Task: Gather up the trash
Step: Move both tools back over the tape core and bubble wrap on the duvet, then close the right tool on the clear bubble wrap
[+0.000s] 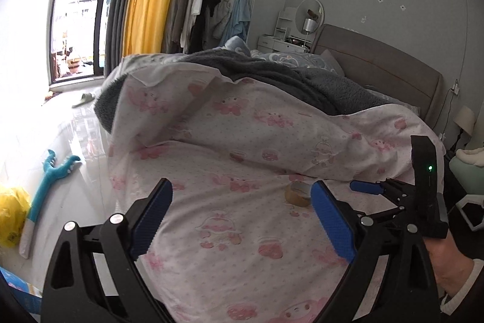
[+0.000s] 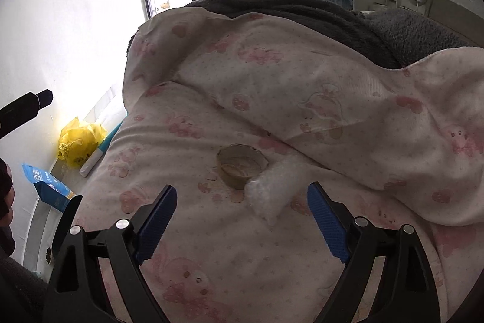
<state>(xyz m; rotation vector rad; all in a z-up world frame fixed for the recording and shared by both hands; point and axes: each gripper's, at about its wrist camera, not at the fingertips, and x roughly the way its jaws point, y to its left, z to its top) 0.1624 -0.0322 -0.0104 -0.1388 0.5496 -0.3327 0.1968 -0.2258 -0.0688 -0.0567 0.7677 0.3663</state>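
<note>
A brown cardboard tape roll core [image 2: 242, 168] lies on the pink-patterned white bedsheet [image 2: 211, 247]. A clear piece of bubble wrap [image 2: 272, 196] lies against its right side. My right gripper [image 2: 242, 199] is open and empty, just short of both, with the bubble wrap between its fingertips' line. In the left wrist view the roll [image 1: 298, 193] shows behind the left gripper's right finger. My left gripper [image 1: 242, 196] is open and empty over the sheet. The right gripper [image 1: 381, 189] shows at the right of that view.
A yellow plastic bag [image 2: 80, 141] lies on the floor left of the bed, beside a blue carton [image 2: 48, 183] and a teal plush toy [image 1: 45, 183]. A folded quilt [image 2: 332, 80] and a grey blanket [image 2: 302, 8] rise behind the roll. A window is at the far left.
</note>
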